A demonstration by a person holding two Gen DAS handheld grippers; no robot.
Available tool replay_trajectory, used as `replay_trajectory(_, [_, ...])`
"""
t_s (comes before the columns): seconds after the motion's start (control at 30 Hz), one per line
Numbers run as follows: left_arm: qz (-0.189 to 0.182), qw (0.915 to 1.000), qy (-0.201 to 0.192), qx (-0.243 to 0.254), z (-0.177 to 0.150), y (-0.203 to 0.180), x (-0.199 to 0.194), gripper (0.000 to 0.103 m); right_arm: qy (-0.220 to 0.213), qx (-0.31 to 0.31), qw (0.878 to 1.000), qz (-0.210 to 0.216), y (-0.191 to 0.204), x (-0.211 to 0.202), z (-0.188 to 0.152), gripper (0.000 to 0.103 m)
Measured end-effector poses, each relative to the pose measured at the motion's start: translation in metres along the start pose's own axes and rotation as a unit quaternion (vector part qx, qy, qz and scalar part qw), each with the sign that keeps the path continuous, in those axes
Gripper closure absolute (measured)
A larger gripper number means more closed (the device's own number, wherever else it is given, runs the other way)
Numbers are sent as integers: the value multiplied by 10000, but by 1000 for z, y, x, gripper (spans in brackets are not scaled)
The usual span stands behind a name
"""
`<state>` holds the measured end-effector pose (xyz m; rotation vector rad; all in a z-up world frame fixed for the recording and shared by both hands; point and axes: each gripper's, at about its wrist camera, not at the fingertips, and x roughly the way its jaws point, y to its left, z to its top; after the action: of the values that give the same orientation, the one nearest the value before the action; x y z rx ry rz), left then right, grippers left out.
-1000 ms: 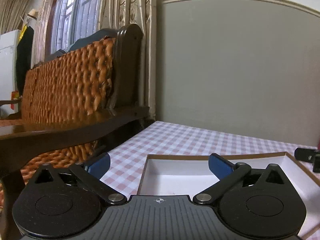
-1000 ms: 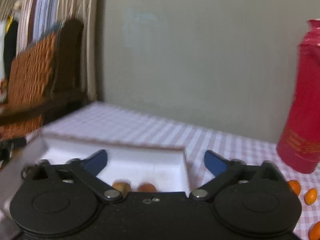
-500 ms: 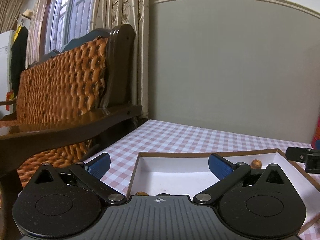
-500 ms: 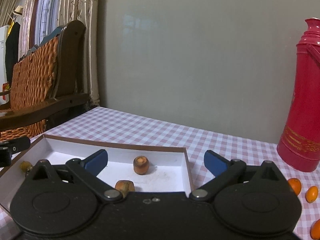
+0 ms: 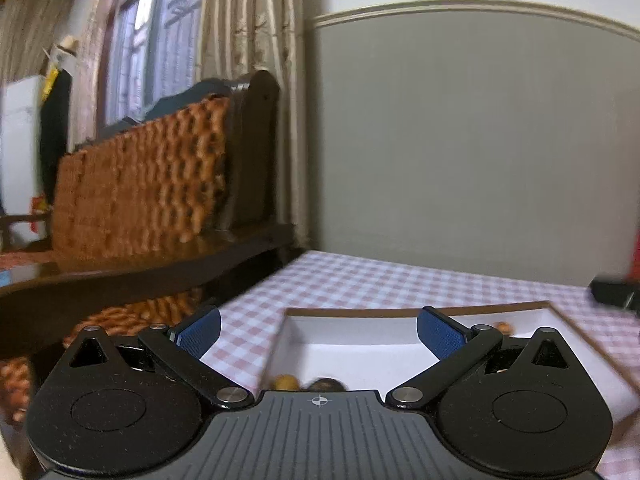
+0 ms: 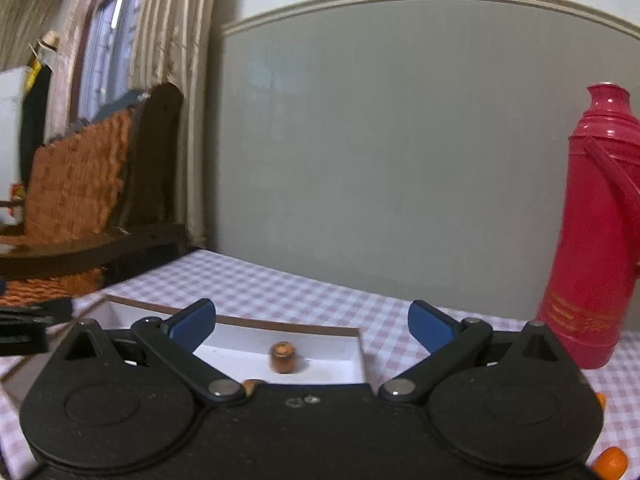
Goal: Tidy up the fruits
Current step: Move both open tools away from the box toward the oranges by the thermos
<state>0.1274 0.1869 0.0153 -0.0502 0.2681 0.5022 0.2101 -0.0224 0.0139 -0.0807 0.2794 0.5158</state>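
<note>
Both grippers are hanging wide open with nothing between the blue pads: the left gripper (image 5: pixel 318 330) is sitting low over the near-left corner of the shallow white cardboard box with the brown rim (image 5: pixel 400 312), and the right gripper (image 6: pixel 310 320) is looking into the same box (image 6: pixel 280 322) from its other side.

Going big to small: the pink-and-white checked tablecloth (image 6: pixel 280 292) is running out ahead of both sets of fingers. A tall red plastic thermos (image 6: pixel 596 232) is standing well off to the right of the right fingers. Inside the box, a small brown barrel-shaped fruit (image 6: pixel 283 357) is sitting upright, dead centre ahead of the right fingers. Loose little orange fruits (image 6: pixel 610 462) are lying on the cloth behind and to the right, by the gripper body.

My guess is the next grab is one of those loose orange ones. They're looking round and rolly, so I'd be coming straight down, centring the pads and closing gently, not swiping sideways.
</note>
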Motion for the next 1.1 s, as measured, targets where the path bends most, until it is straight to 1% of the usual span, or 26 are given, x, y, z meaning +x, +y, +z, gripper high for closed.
replay_trajectory(0.03, [-88, 9999, 33, -36, 1, -2, -3, 0, 168, 8, 9997, 199, 0, -2, 0, 6])
replay_trajectory(0.07, [-158, 9998, 69, -17, 2, -4, -5, 0, 208, -36, 9992, 334, 0, -6, 0, 6])
replay_trajectory(0.1, [-244, 9997, 100, 19, 3, -6, -8, 0, 172, -115, 9992, 340, 2, -11, 0, 6])
replay_trajectory(0.17, [-394, 9991, 148, 26, 4, -11, -15, 0, 64, -263, 9994, 216, 2, -23, 0, 6])
replay_trajectory(0.23, [-484, 9988, 123, 5, 3, -14, -26, 0, 67, -223, 9995, 222, -3, -32, 0, 6])
replay_trajectory(0.37, [-647, 9976, 97, 226, -5, -21, -48, 0, 109, -197, 9997, 81, -12, -49, -6, 6])
replay_trajectory(0.53, [-1029, 9941, 186, 295, -14, -23, -74, 0, 45, -385, 9992, -139, -11, -75, -14, 6])
replay_trajectory(0.7, [-1472, 9880, 92, 457, -20, -35, -97, 0, 11, -903, 9950, -419, -6, -101, -28, 8])
replay_trajectory(0.77, [-1652, 9848, 76, 536, -22, -41, -104, 0, -7, -965, 9944, -426, -6, -111, -32, 8])
replay_trajectory(0.87, [-1932, 9789, 112, 655, -23, -47, -109, 0, -5, -890, 9950, -449, -10, -125, -36, 8])
replay_trajectory(1.0, [-1803, 9814, -9, 664, -24, -53, -117, 0, -12, -863, 9946, -581, -18, -140, -40, 8])
replay_trajectory(1.1, [-1847, 9806, -73, 646, -24, -57, -123, 0, 43, -813, 9945, -665, -27, -147, -45, 8])
